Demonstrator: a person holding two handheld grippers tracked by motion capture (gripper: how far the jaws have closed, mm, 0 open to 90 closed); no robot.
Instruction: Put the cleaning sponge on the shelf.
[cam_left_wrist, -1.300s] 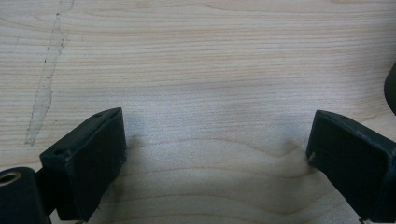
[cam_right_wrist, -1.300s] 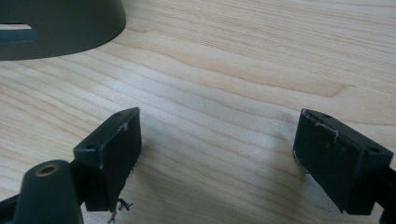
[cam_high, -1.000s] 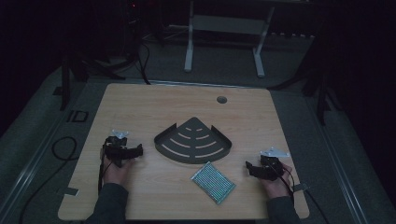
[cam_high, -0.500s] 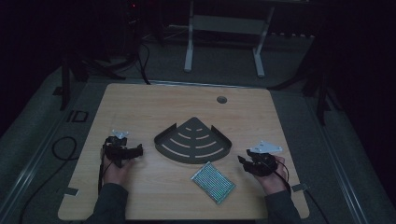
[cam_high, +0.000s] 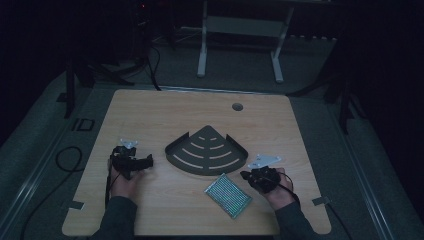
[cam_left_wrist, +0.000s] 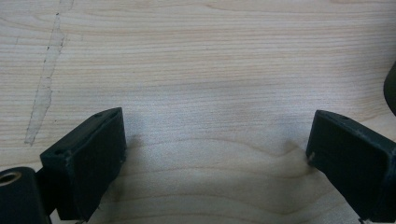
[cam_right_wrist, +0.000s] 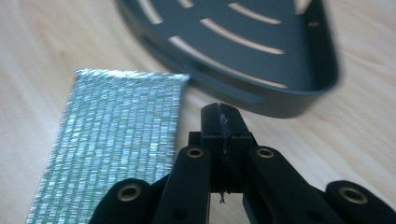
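A dark quarter-round slotted tray (cam_high: 207, 150) lies mid-table, and a silvery mesh pad (cam_high: 228, 195) lies flat just in front of it. My right gripper (cam_high: 245, 175) hovers right of the pad, pointing left. In the right gripper view its jaws (cam_right_wrist: 220, 114) have just been closing and are now pressed together with nothing between them; the pad (cam_right_wrist: 116, 135) lies to the left and the tray (cam_right_wrist: 243, 37) is ahead. My left gripper (cam_high: 148, 161) rests left of the tray. Its jaws (cam_left_wrist: 217, 149) stand wide apart over bare wood.
The wooden table (cam_high: 150, 115) has a round cable hole (cam_high: 237, 106) near its far edge. A white table frame (cam_high: 202, 45) stands on the floor beyond. A cable (cam_high: 65, 155) loops off the table's left side. A sliver of the tray (cam_left_wrist: 391, 88) shows at the right edge.
My right hand has moved left and a little up, toward the pad and tray, and its jaws have gone from wide apart to shut. The left hand has stayed still.
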